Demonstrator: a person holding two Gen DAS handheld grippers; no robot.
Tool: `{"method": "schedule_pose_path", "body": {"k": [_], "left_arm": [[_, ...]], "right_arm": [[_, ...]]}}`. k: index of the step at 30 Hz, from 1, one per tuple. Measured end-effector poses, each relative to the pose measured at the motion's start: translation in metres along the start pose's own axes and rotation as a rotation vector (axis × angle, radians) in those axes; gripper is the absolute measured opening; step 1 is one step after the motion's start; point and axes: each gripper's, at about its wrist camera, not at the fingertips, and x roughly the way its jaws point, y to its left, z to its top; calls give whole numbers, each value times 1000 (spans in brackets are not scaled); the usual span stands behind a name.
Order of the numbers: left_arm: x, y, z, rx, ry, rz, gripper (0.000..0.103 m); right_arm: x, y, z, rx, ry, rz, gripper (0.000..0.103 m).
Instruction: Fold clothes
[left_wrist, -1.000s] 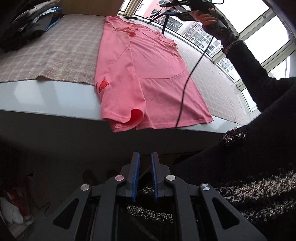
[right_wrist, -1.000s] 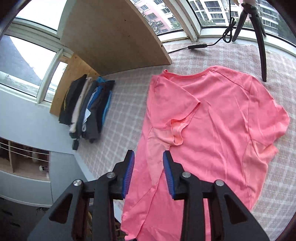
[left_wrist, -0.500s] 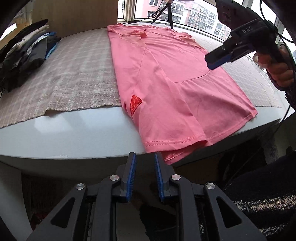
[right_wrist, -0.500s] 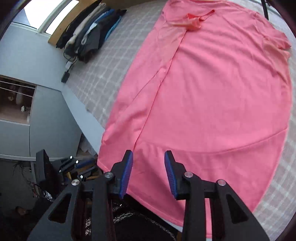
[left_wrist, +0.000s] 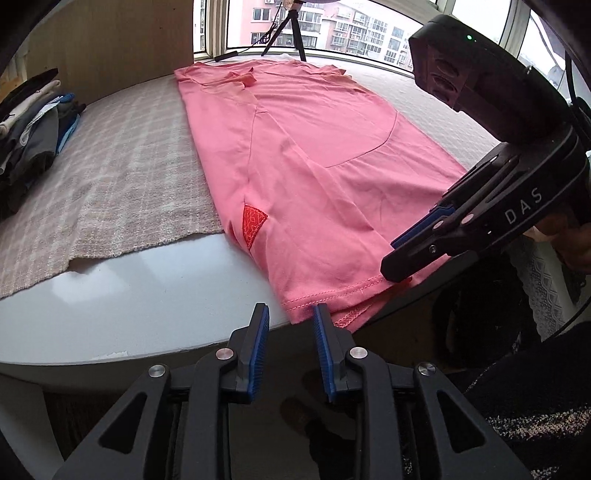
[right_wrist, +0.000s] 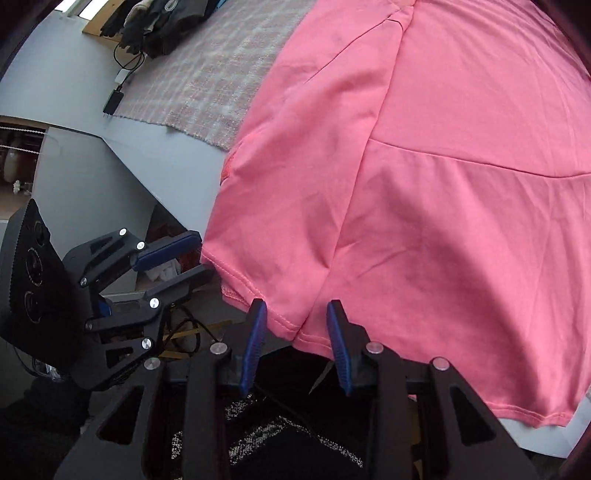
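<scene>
While both grippers gape, shirt (left_wrist: 314, 177) hem overhangs, underside hidden.

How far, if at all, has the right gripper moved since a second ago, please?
Yes. The right gripper came down the pink shirt from its collar end to the bottom hem at the table edge.

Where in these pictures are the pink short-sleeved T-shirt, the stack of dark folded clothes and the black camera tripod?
pink short-sleeved T-shirt (left_wrist: 314, 155), left wrist view, on the flat middle of the body.
stack of dark folded clothes (left_wrist: 29, 136), left wrist view, on the stack's near side.
black camera tripod (left_wrist: 286, 27), left wrist view, on its spread legs.
</scene>
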Motion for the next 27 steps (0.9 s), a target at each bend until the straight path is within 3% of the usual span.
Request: {"method": "schedule_pose_path", "body": {"k": [1,11,12,15,19,24,27], "left_arm": [[1,0,-1,11,2,-4,26],[5,-7,1,101,-32,-58,26],[6,-8,2,113,-33,-61,24],[8,-10,4,146,-21,-55,1],[-15,-1,7,133,-53,-135,1],[-27,3,11,171,-48,-91,2],[-15,5,12,172,-2,-78,2]], "right_arm": [[2,0,0,14,5,8,2],[-35,-21,0,147,-88,45,3],[-35,-21,-1,150,-89,46,3],[-34,-20,-3,166,-90,65,3],[-38,-15,-3,201,-103,94,3],[-50,-1,-7,186,-147,108,3],[-31,-6,-9,205,-114,34,3]]}}
